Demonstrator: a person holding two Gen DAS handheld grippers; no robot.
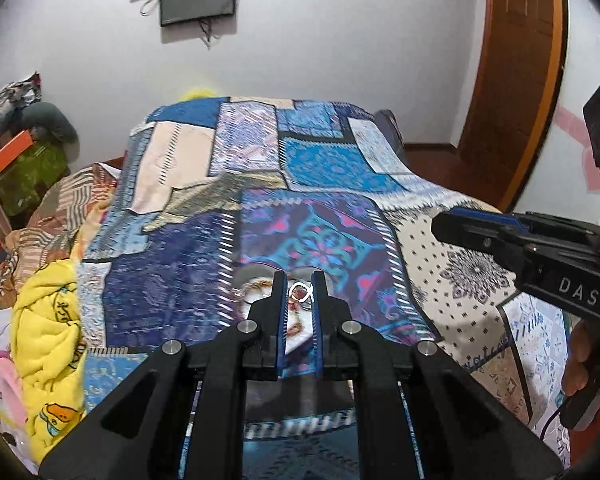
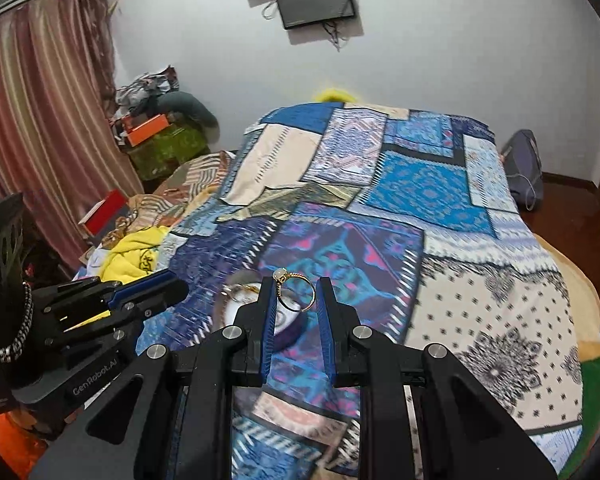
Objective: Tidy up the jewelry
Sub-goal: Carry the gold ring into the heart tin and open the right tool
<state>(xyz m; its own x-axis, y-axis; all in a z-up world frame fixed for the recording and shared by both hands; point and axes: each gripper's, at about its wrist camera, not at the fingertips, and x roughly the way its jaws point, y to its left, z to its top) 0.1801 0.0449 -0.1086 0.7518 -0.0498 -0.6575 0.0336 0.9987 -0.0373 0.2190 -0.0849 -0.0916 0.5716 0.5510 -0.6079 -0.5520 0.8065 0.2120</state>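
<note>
My right gripper [image 2: 295,292] is shut on a gold ring [image 2: 296,294] with a pale stone, held upright between the blue pads above a round dish [image 2: 236,306] on the bed. My left gripper [image 1: 299,292] is shut on a small silver ring [image 1: 299,292] pinched at its fingertips, above the same dish [image 1: 256,284], which holds gold-coloured jewelry, blurred. The right gripper also shows at the right of the left wrist view [image 1: 440,228]. The left gripper shows at the left of the right wrist view [image 2: 180,288].
A patchwork blue bedspread [image 1: 324,168] covers the bed. Yellow cloth [image 1: 48,320] and piled blankets lie at the bed's left side. Boxes and bags [image 2: 156,136] stand by a curtain. A wooden door [image 1: 512,60] is at the right.
</note>
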